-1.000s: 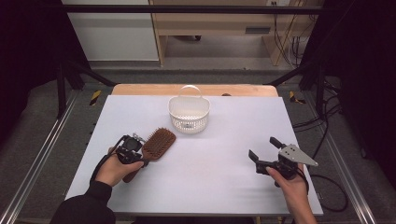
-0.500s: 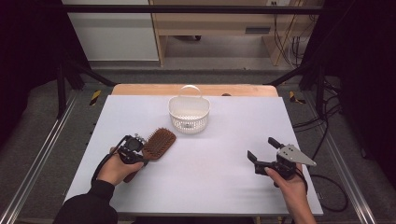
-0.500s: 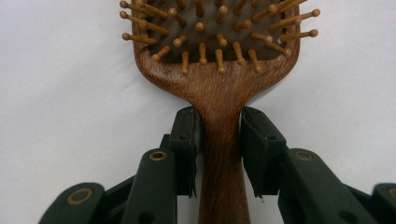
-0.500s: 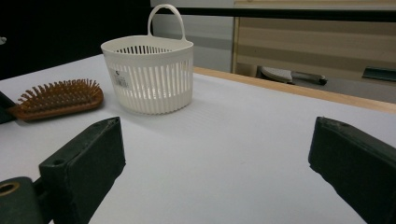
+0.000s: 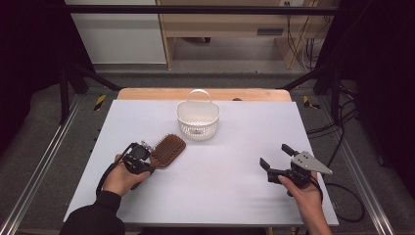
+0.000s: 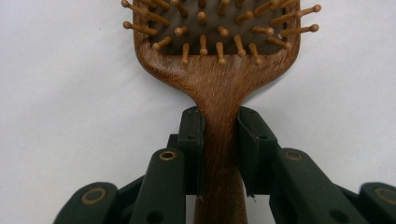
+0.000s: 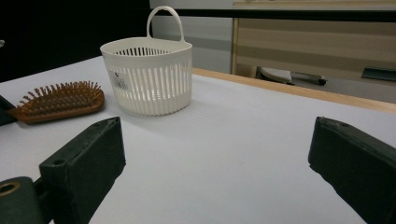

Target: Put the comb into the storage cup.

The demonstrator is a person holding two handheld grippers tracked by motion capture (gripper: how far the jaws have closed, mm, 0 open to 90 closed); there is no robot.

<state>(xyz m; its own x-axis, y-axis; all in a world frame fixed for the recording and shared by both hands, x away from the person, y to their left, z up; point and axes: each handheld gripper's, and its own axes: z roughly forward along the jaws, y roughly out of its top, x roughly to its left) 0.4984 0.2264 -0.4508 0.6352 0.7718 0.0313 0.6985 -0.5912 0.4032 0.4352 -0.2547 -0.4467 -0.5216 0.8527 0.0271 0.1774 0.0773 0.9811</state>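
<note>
A brown wooden hairbrush [image 5: 169,148] lies bristles up on the white table, left of centre. My left gripper [image 5: 148,158] is shut on its handle. In the left gripper view both black pads [image 6: 192,140] press the sides of the hairbrush [image 6: 219,88] just below the head; the jaws have just been closing on it. A white slotted basket [image 5: 197,120] with a loop handle stands upright behind the brush. My right gripper [image 5: 274,154] hovers open at the table's right front with nothing between its jaws. The right gripper [image 7: 217,140] view looks toward the basket [image 7: 149,79] and the hairbrush [image 7: 58,101].
The white tabletop [image 5: 235,161] stretches between the two hands. A wooden strip [image 5: 147,93] borders its far edge. Metal frame rails [image 5: 39,171] run along the left side. Cables [image 5: 342,196] trail on the floor to the right.
</note>
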